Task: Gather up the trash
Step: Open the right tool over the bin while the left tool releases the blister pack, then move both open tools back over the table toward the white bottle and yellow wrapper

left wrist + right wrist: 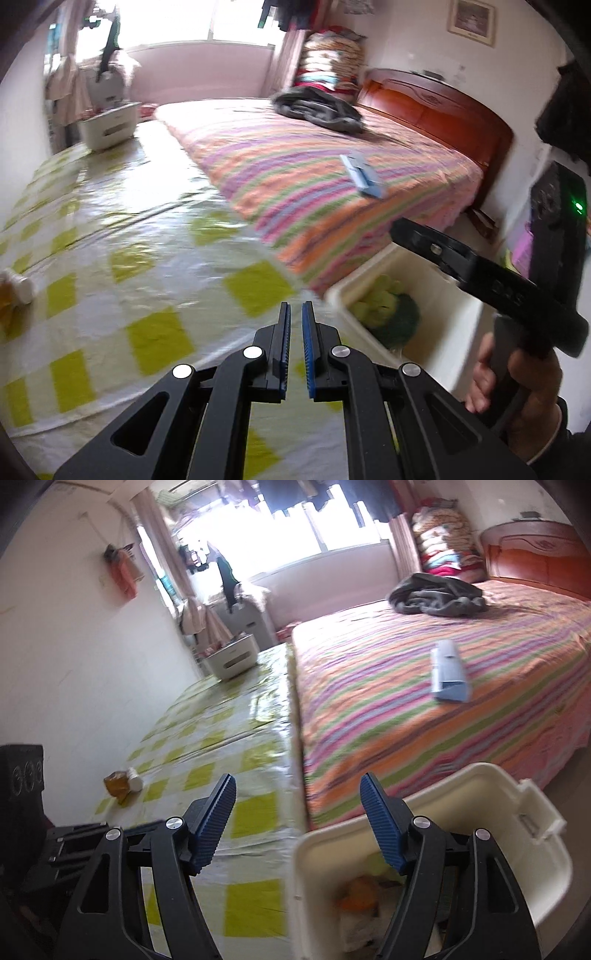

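Holding one gripper in each hand, I count two in all: my left gripper (pixel 296 325) has its blue pads drawn nearly together with only a thin slit between them and nothing in it, and my right gripper (pixel 297 814) stands wide apart, empty too. There is one white bin (pixel 480 794) at the foot corner of the one striped bed (pixel 424 716); my right gripper hangs over its near rim. One small bottle (pixel 123 784) with a white cap and amber body lies on the green-checked floor mat (pixel 251 812), well apart from the bin, towards the wall. One blue-grey flat packet (pixel 448 672) lies on the bed, and one dark grey garment (pixel 436 594) is heaped near the headboard.

The left wrist view shows yellow-green and dark green pieces in the bin (pixel 384 314), my right hand (pixel 517 398) on its handle and a green light on that device; the right wrist view shows an orange lump in the bin instead.

I can read no writing; the blur hides any labels.
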Demonstrator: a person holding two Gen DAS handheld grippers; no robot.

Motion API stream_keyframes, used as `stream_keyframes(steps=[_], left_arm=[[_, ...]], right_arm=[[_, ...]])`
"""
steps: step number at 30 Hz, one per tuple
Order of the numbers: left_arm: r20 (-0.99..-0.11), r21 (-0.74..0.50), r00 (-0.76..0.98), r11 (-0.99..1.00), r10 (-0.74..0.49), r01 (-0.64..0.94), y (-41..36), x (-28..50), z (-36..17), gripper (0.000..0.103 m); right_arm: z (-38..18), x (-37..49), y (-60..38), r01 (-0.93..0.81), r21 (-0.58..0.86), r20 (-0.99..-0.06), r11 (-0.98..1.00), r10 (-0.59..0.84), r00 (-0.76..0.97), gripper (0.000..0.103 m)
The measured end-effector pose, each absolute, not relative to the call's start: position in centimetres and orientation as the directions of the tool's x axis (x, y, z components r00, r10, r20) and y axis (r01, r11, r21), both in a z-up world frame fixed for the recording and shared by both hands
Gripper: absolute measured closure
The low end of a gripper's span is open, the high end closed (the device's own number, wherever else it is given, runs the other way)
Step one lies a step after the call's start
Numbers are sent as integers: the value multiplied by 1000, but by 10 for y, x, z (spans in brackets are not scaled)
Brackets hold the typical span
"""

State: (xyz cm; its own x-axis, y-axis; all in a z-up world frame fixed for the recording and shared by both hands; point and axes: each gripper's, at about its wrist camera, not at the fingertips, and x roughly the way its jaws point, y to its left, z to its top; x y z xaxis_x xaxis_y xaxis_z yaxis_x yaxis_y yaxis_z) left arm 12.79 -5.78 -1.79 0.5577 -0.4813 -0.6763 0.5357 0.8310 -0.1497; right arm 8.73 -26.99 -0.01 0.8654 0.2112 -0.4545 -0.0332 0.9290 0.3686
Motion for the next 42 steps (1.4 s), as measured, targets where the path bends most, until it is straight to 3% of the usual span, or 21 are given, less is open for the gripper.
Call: stream_keyframes(steps=[11,17,23,33,40,41,42], left_arm=[[-639,-35,748,978,-180,205,65,164,-11,96],[-618,-96,784,995,-56,-5,154,191,-13,96],[-671,-177,737,983,-83,-50,211,225,-30,96],[-710,-207,699,974,-85,-92,249,243,-49,96],[-665,-263,734,963,-138,-57,262,243,-50,94],[-657,-285,739,957,-149,-60,266,243,-50,73],[-652,-312,740,948,-163,-67,270,243,-51,26]], right_arm=[[-4,116,-194,-168,347,-476,923,328,816,32],[-11,129,-168,-212,348,-498,913,371,784,32],[-11,143,-132,-279,334,-516,900,423,745,27],[-3,171,-70,-409,285,-549,867,498,671,17],[20,193,-28,-506,205,-564,838,523,638,16],[21,198,-22,-518,196,-570,832,527,631,16],[19,201,-16,-529,184,-576,829,527,625,16]])
